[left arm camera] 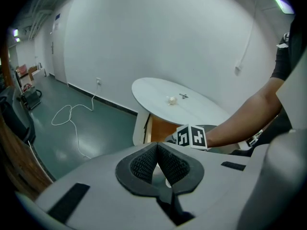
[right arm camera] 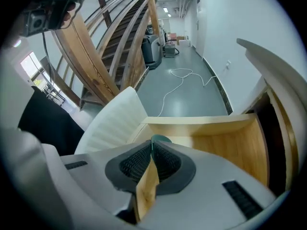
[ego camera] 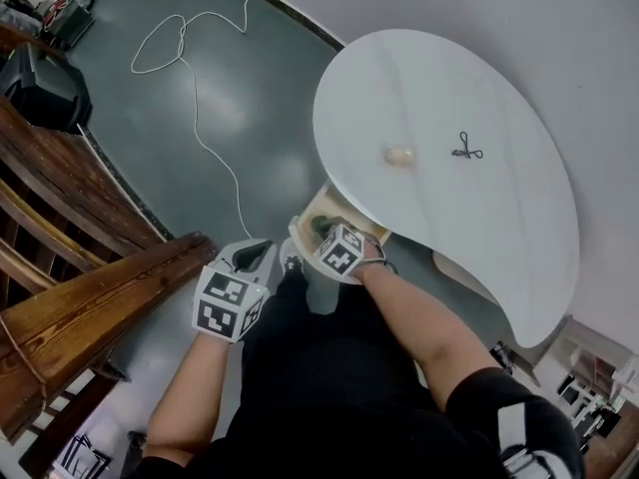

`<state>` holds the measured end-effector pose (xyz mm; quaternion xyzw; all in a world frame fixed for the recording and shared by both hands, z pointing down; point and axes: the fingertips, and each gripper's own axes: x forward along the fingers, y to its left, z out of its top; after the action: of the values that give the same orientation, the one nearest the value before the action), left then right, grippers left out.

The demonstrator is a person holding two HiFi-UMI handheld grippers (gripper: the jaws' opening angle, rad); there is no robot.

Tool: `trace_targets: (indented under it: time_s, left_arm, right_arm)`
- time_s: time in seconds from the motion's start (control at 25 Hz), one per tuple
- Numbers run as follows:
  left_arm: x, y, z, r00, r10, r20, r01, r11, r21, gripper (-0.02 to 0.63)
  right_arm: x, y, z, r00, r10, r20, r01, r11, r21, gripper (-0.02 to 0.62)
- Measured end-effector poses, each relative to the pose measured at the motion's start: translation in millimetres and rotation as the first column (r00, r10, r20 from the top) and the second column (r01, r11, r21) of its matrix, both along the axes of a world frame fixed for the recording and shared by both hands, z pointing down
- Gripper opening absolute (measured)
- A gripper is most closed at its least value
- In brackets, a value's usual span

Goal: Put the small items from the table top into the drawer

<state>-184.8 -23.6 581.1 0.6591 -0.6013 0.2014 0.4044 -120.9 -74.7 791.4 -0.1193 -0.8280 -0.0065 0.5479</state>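
A white kidney-shaped table (ego camera: 449,78) carries a small cream lump (ego camera: 398,155) and a black wire clip (ego camera: 465,149); both also show in the left gripper view as the cream lump (left arm camera: 171,99) and the clip (left arm camera: 183,96). Under the table's near edge a pale wooden drawer (ego camera: 303,230) stands pulled out. My right gripper (ego camera: 324,230) reaches down into the drawer (right arm camera: 216,143). The right gripper (right arm camera: 152,145) is shut on a small green item (right arm camera: 161,139) that pokes out past its tips. My left gripper (ego camera: 250,257) hangs left of the drawer, above the floor. The left gripper (left arm camera: 156,148) is shut and holds nothing.
A white cable (ego camera: 190,68) loops over the grey-green floor left of the table. A wooden staircase (ego camera: 80,267) runs along the left side, with black equipment (ego camera: 40,88) beside it. A white ribbed panel (right arm camera: 115,121) stands just left of the drawer.
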Motion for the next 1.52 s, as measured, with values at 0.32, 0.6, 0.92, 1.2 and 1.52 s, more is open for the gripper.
trace_targets:
  time_s: [0.32, 0.6, 0.92, 1.2, 1.52]
  left_arm:
    - [-17.1, 12.6, 1.4, 0.996, -0.086, -0.022, 0.086, 0.996, -0.001, 0.014]
    - [-12.3, 10.4, 4.9, 0.997, -0.076, -0.034, 0.076, 0.997, -0.008, 0.014]
    - [-10.2, -7.9, -3.5, 1.0, -0.012, -0.007, 0.012, 1.0, 0.019, 0.014]
    - [1.6, -31.3, -15.8, 0.998, 0.057, 0.017, -0.058, 0.997, 0.048, 0.014]
    - [20.9, -68.7, -32.0, 0.99, 0.131, 0.045, -0.135, 0.986, 0.097, 0.014]
  right_arm:
    - [-16.2, -11.2, 26.1, 0.999, 0.042, -0.013, -0.042, 0.999, 0.011, 0.018]
    - [-16.3, -7.8, 23.0, 0.997, 0.077, -0.007, -0.077, 0.997, -0.029, 0.037]
    - [-9.8, -7.4, -10.9, 0.993, 0.117, 0.031, -0.115, 0.992, -0.051, 0.035]
    - [-4.7, -10.4, -86.8, 0.97, 0.181, 0.16, -0.165, 0.98, -0.109, 0.029]
    - [10.0, -66.2, -178.0, 0.892, 0.27, 0.362, -0.272, 0.961, -0.045, 0.023]
